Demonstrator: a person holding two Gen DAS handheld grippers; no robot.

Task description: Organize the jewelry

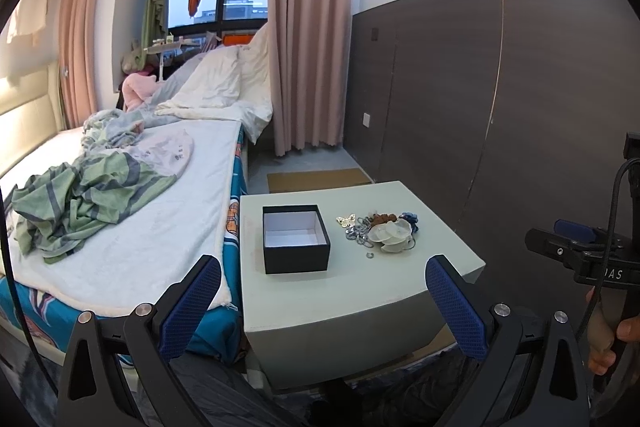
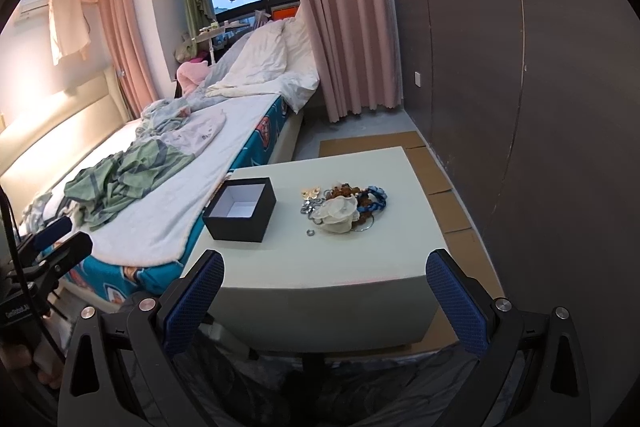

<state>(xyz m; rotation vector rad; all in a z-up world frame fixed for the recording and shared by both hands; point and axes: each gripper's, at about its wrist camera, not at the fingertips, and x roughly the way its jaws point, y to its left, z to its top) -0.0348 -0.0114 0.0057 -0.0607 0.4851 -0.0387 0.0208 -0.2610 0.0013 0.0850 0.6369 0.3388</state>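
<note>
An open black box (image 1: 295,239) with a white empty inside stands on a pale low table (image 1: 340,295); it also shows in the right wrist view (image 2: 240,209). Right of it lies a heap of jewelry (image 1: 380,231) (image 2: 344,207): white shell petals, silver chains, a gold butterfly (image 1: 345,219), brown beads, a blue braided band (image 2: 374,201). A small silver ring (image 1: 369,255) (image 2: 309,232) lies apart, nearer me. My left gripper (image 1: 324,291) is open and empty, held before the table's near edge. My right gripper (image 2: 325,289) is open and empty, likewise short of the table.
A bed (image 1: 132,227) with a white blanket and crumpled green striped clothes touches the table's left side. A dark panelled wall (image 1: 500,107) runs on the right. Cardboard sheets (image 2: 432,167) lie on the floor behind and beside the table. Pink curtains (image 1: 308,27) hang at the back.
</note>
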